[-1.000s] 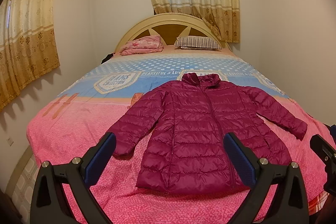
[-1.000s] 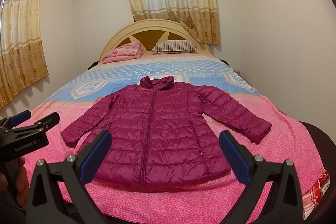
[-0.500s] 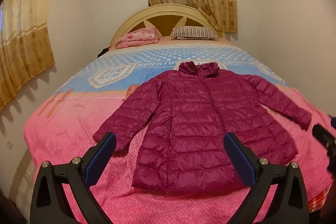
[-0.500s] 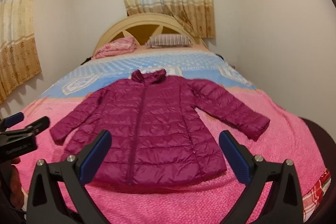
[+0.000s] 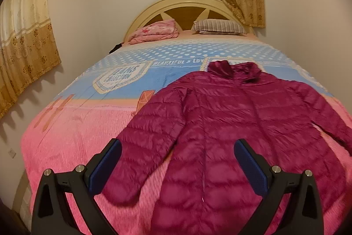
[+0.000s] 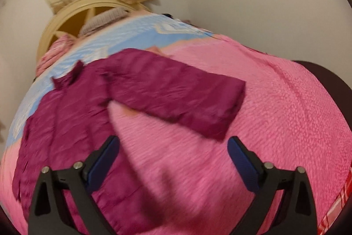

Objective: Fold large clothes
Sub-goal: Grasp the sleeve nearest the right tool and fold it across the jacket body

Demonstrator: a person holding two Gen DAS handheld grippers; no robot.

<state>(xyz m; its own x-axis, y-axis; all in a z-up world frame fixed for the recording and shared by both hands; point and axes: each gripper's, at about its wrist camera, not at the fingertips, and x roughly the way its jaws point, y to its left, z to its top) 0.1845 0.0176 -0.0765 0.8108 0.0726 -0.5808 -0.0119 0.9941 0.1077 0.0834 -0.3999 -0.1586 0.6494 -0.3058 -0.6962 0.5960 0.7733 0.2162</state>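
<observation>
A magenta puffer jacket lies flat on the bed, front up and zipped, collar toward the headboard. Its left sleeve runs down toward my left gripper, which hovers open just above the cuff and the jacket's left side. In the blurred, tilted right wrist view the jacket's right sleeve stretches out to its cuff. My right gripper hangs over the pink cover just short of that cuff; its jaws are closing slightly but still stand wide, with nothing between them.
The bed has a pink and blue cover. At the headboard lie a folded pink blanket and a striped pillow. Curtains hang on the left wall and behind the bed. The bed's dark corner shows on the right.
Both grippers have moved forward and down toward the jacket. The left now looks at the left sleeve. The right has swung and rolled toward the right sleeve, so the bed appears tilted.
</observation>
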